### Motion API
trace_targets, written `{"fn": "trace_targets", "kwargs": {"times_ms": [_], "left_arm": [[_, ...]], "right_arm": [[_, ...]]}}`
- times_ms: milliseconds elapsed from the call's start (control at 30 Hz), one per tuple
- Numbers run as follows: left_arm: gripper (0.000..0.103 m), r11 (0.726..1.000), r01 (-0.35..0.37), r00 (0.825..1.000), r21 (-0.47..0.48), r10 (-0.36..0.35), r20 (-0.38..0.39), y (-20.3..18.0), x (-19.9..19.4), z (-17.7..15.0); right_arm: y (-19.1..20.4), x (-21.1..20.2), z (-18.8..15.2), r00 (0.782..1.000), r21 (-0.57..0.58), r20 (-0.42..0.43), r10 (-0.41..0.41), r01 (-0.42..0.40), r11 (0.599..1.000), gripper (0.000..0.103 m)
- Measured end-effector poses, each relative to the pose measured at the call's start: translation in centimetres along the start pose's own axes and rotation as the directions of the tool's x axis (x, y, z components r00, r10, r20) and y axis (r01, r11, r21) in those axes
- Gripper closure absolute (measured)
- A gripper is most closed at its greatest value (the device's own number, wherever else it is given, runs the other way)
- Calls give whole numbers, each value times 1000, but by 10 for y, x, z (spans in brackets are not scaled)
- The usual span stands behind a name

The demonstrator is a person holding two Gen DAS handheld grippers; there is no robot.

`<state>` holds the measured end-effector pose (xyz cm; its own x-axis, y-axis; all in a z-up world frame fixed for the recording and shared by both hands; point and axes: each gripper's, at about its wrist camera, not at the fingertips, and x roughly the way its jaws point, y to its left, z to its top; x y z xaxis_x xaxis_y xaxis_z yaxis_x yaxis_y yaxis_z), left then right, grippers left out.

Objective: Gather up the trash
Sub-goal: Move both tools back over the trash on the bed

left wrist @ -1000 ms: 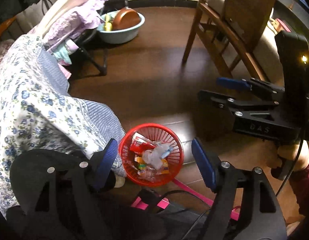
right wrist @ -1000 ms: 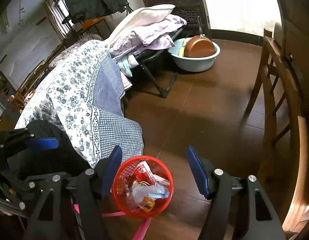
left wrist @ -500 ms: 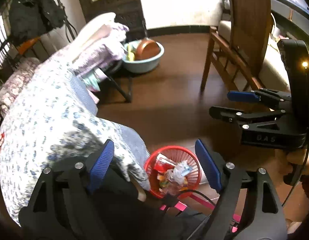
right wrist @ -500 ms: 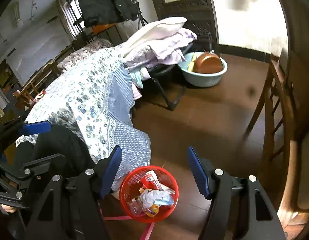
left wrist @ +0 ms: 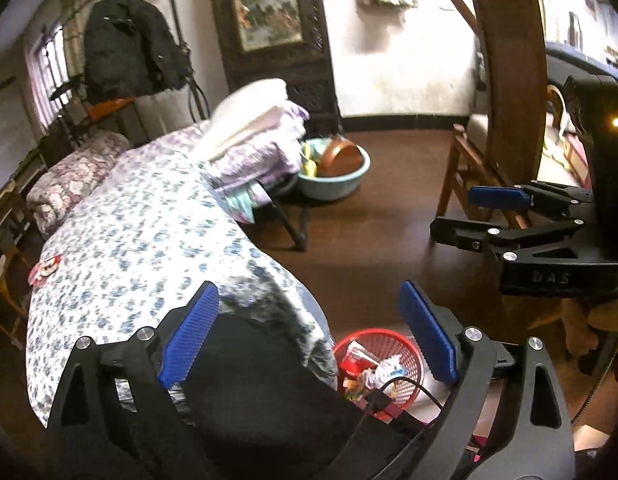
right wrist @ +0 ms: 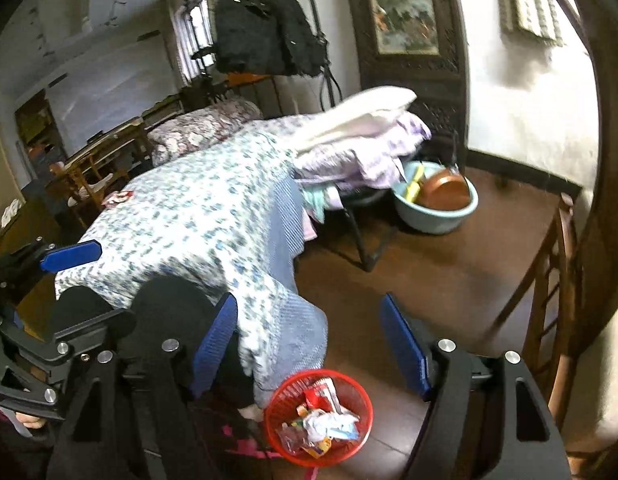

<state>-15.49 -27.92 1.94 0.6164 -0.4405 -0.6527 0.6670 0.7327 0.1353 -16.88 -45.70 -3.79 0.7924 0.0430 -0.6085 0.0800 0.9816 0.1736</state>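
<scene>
Left wrist view: the left gripper [left wrist: 309, 332] fills the lower frame, its blue pads wide apart and still spreading, nothing between them. Just behind, at bottom centre, the red basket [left wrist: 405, 346] sits on the brown floor [left wrist: 369, 248] with wrappers and crumpled trash [left wrist: 375, 372] inside. The right gripper [left wrist: 465, 216] hangs at the right edge, jaws parting and empty. A floral bedspread [left wrist: 141, 240] covers the left; a blue basin [left wrist: 335, 184] stands farther back. Right wrist view puts the right gripper [right wrist: 309, 344] above the basket [right wrist: 357, 400] at bottom centre.
</scene>
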Motion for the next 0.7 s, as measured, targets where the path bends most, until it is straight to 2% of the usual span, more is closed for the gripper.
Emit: {"fn": "trace_targets", "kwargs": {"times_ms": [200, 433, 700], "left_arm": [[12, 998, -12, 997, -62, 17, 75, 26, -31, -4], [10, 991, -10, 986, -133, 32, 164, 56, -65, -8], [7, 975, -34, 959, -221, 94, 267, 96, -103, -14]], "right_arm": [[43, -18, 22, 999, -75, 32, 23, -20, 997, 25], [102, -39, 39, 997, -195, 68, 29, -15, 981, 23], [146, -61, 53, 995, -235, 96, 34, -10, 972, 21]]}}
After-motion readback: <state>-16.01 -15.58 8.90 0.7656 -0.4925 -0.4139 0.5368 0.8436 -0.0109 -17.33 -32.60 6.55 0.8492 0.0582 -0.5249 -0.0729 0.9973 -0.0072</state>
